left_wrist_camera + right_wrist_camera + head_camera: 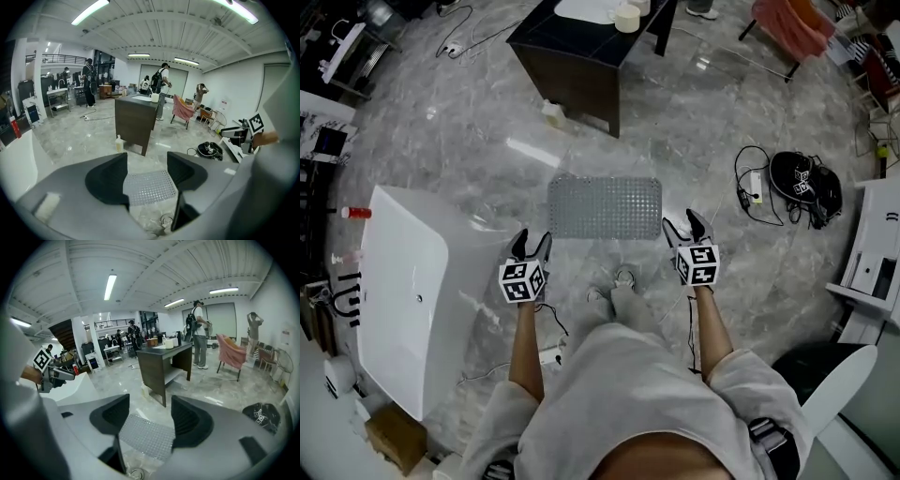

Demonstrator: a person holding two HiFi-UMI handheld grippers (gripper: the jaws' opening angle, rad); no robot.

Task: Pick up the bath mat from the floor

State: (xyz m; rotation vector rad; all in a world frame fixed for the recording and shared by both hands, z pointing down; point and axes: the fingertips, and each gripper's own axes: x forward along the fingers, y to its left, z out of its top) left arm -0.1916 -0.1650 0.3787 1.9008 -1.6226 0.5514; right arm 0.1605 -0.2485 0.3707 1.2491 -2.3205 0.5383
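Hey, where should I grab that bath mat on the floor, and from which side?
Take the bath mat by its near long edge, the left gripper at the near left corner, the right gripper at the near right. It lies flat and thin on the floor, so probably only an edge can be pinched, coming in low from the person's side.

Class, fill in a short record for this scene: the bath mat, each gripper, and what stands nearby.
bath mat: flat on the grey floor, untouched
left gripper: open, empty, off the mat's left side
right gripper: open, empty, off the mat's right side
nearby: white bathtub at left; dark table beyond the mat
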